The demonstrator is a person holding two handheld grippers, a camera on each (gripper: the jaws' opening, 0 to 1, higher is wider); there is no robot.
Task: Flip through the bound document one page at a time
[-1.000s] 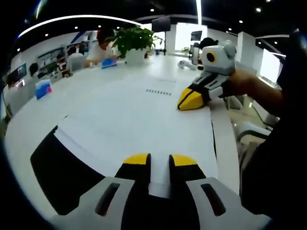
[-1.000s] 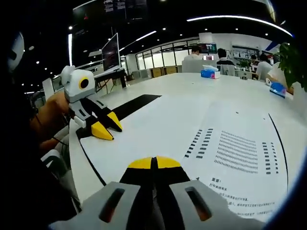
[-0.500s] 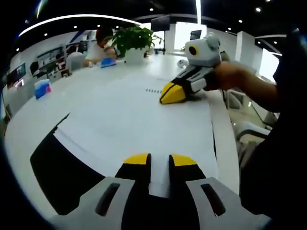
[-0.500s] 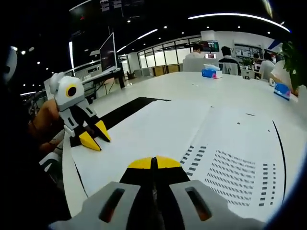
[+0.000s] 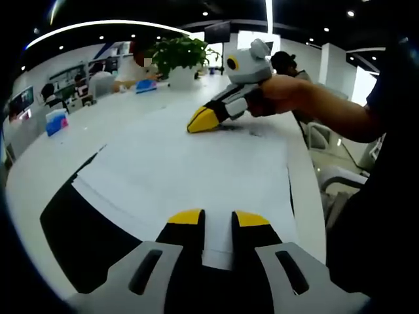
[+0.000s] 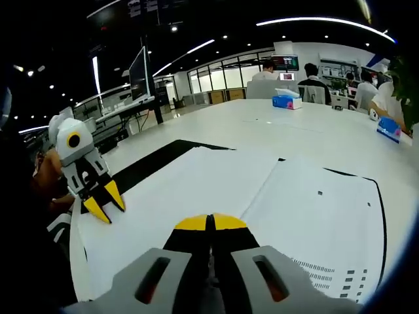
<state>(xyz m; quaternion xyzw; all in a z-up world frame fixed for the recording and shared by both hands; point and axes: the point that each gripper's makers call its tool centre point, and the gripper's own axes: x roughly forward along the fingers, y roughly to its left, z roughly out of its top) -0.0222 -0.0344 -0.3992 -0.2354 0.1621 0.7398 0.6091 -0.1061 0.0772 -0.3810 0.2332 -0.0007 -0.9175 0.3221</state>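
The bound document (image 5: 190,170) lies open on the white table, a wide white spread with a black cover (image 5: 78,235) showing at its left. My left gripper (image 5: 218,218) rests low over the near edge, jaws open a little with white paper showing in the gap. From the right gripper view it sits at the document's left edge (image 6: 106,203), yellow tips apart. My right gripper (image 6: 211,222) is shut, hovering over the spread (image 6: 216,176) near its fold, printed lines (image 6: 327,278) at lower right. In the left gripper view it (image 5: 200,122) reaches over the far part of the page; no sheet shows between its tips.
A potted plant (image 5: 182,55) and a blue tissue box (image 5: 57,121) stand far along the table. Another tissue box (image 6: 285,99) and seated people are at the far end. A monitor (image 6: 141,72) stands to the left. The table edge (image 5: 308,190) runs close on the right.
My right gripper has swept, still shut, from the document's near right edge across to its far middle. The left gripper has stayed put.
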